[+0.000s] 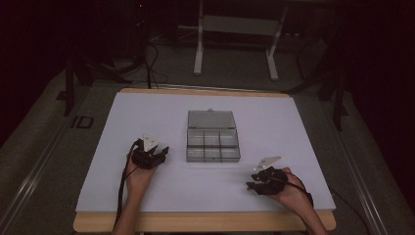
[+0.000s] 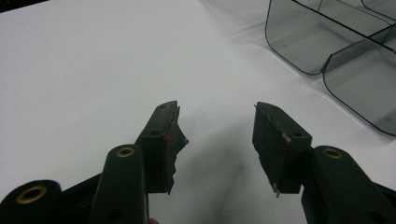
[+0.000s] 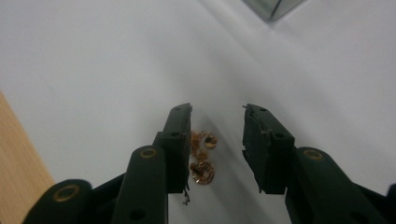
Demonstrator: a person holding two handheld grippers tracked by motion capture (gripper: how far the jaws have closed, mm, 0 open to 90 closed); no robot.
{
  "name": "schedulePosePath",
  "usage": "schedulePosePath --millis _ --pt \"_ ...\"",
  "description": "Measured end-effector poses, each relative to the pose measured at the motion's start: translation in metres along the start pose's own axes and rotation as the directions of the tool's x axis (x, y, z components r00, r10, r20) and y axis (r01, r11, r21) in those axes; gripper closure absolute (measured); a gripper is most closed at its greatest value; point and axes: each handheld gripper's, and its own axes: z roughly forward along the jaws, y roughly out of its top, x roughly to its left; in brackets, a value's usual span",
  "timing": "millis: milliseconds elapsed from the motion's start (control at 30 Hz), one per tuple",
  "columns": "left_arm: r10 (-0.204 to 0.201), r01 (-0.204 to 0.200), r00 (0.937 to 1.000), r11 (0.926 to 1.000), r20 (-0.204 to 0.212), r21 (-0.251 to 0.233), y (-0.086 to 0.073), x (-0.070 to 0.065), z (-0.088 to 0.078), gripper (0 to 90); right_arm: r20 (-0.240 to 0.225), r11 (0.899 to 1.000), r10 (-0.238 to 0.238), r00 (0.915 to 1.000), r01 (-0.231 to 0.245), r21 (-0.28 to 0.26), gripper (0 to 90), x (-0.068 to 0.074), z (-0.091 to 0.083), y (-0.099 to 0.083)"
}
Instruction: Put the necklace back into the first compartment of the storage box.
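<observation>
Right gripper [image 3: 217, 142] unclenched, jaws parted over small coppery chain jewellery [image 3: 201, 158] lying loose on the white mat [image 3: 93, 60] (untouched by either pad). Left gripper [image 2: 217, 140] likewise spread, nothing between, near the clear compartment box [image 1: 213, 142].

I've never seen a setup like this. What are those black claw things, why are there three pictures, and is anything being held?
No machine moves here: a person holds a two-jaw gripper in each hand. The high view looks down on the table, with the left gripper and the right gripper on either side of a clear plastic box with its lid open and its compartments bare. The other two pictures come from small cameras riding on each gripper, looking along its black jaws. The left gripper's jaws stand open over bare table. The right gripper's jaws are open too, with small gold-coloured jewellery lying on the table between them, not pinched.
</observation>
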Motion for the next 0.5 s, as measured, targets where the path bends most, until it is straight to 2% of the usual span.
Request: schedulePosePath --millis 100,500 --pt "0.002 -0.002 1.0000 1.0000 0.001 0.004 0.0001 -0.0001 0.0003 51.0 -0.006 1.000 -0.020 0.9998 0.020 0.020 61.2 0.0009 0.0016 -0.0001" --pt "0.006 -0.006 1.0000 0.9999 -0.001 0.010 0.0004 -0.0008 0.0010 50.6 -0.033 0.997 -0.045 0.9984 0.047 0.064 59.0 0.0063 0.0083 0.0039"
